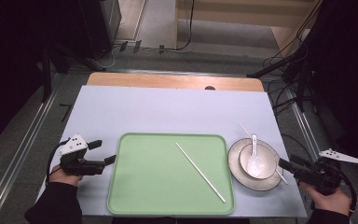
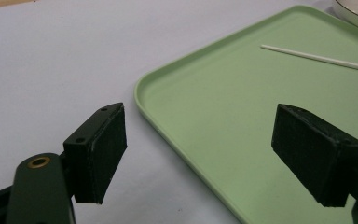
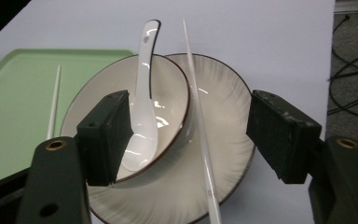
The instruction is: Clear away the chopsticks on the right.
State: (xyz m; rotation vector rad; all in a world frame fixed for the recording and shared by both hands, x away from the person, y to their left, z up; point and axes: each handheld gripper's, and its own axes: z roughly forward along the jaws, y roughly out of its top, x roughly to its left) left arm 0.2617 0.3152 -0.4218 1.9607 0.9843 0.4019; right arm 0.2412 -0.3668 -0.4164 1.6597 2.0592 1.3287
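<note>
A green tray (image 1: 149,186) lies at the middle of the table with one white chopstick (image 1: 200,172) slanting across it. To its right a plate (image 1: 268,183) carries a small bowl (image 1: 243,156) with a white spoon (image 1: 254,161) in it. A second chopstick (image 1: 245,129) rests across the plate's right side. My left gripper (image 1: 103,151) sits open at the tray's left edge (image 2: 168,126), nothing between its jaws. My right gripper (image 1: 286,164) is open at the plate's near right. The second chopstick (image 3: 198,116) runs between its jaws, clear of both pads (image 3: 279,135).
A pale sheet (image 1: 168,112) covers the table, with a bare wooden strip (image 1: 168,80) along the far edge. Cables (image 1: 289,100) trail over the floor at the right, and metal rails (image 1: 23,144) run along the left side.
</note>
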